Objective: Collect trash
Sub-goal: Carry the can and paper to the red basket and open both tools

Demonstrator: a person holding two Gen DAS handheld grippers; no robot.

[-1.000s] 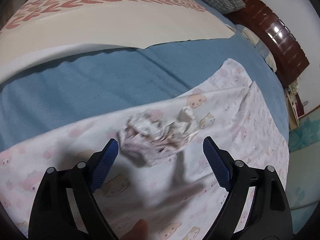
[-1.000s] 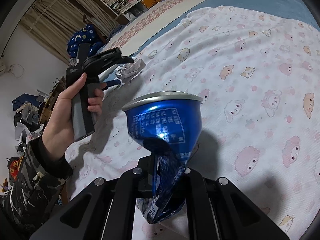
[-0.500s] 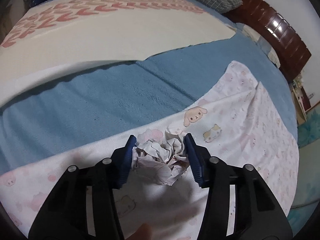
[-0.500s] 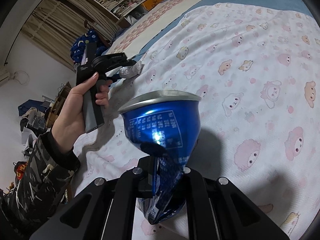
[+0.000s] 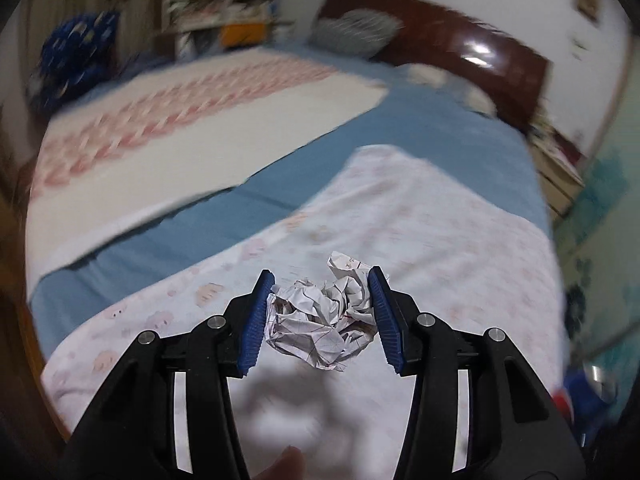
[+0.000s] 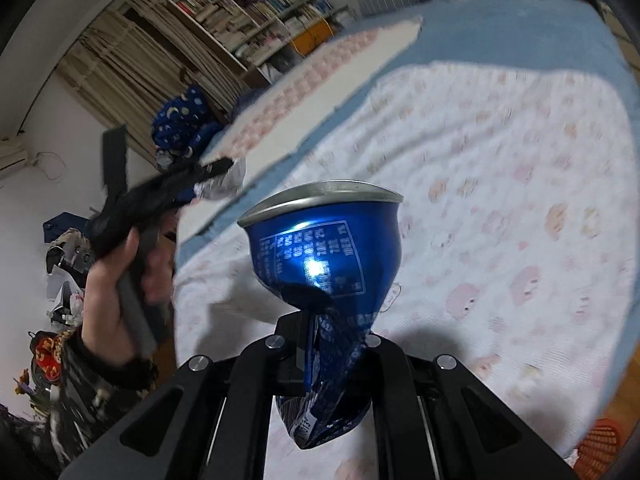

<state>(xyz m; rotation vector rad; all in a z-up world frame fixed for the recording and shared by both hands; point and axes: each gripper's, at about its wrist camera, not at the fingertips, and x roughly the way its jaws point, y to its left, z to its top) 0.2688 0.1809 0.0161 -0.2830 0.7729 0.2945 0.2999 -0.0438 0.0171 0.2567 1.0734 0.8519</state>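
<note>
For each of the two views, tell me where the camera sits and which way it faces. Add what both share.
Left wrist: sits on the left gripper, looking along its blue fingers across the bed toward the headboard; crumpled paper clamped between them.
Right wrist: sits on the right gripper, facing the bookshelf; crushed blue can pinched; left hand shows.
Shared: the cartoon-print sheet, the paper, the can.
</note>
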